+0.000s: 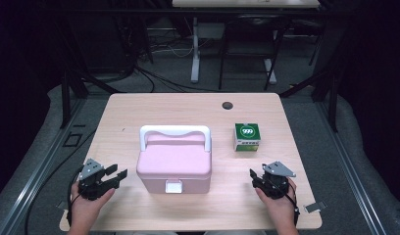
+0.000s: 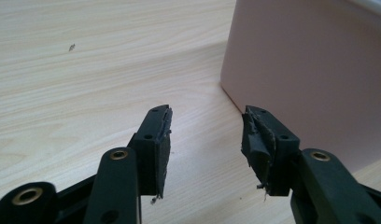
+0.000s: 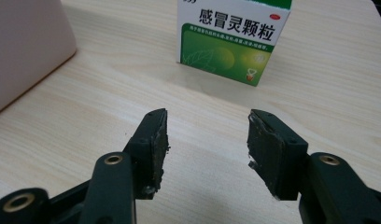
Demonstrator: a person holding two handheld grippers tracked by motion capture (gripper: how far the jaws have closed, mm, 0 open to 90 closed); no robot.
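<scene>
- Bench [image 1: 139, 105]: pale wood surface carrying a pink lidded case and a small green-and-white carton; a dark round hole sits near its far edge.
- Pink case [image 1: 174, 164]: stands at the middle of the bench, lid down, white carry handle [image 1: 175, 131] folded toward the far side, white latch [image 1: 174, 186] on the front wall facing the person.
- Green carton [image 1: 247, 136]: upright, to the right of the case and well apart from it; in the right gripper view its printed face [image 3: 233, 37] stands straight ahead of the jaws.
- Left claw [image 1: 118, 175]: held low just beside the left wall of the case, jaws apart and empty; the left gripper view [image 2: 206, 140] shows the pink wall [image 2: 310, 74] close to the jaw nearer it, not touching.
- Right claw [image 1: 255, 177]: held near the front right of the bench, jaws apart and empty [image 3: 207, 144], with the carton beyond and bare wood between.
- Step in hand, as judged: the approach, with each claw about to close in on its nearest object.
- Advice: the latch probably has to be freed before the lid lifts, so steady the case wall with the left claw.
- Advice: take the carton across its narrow sides, low and square, as a high pinch may tip it.
</scene>
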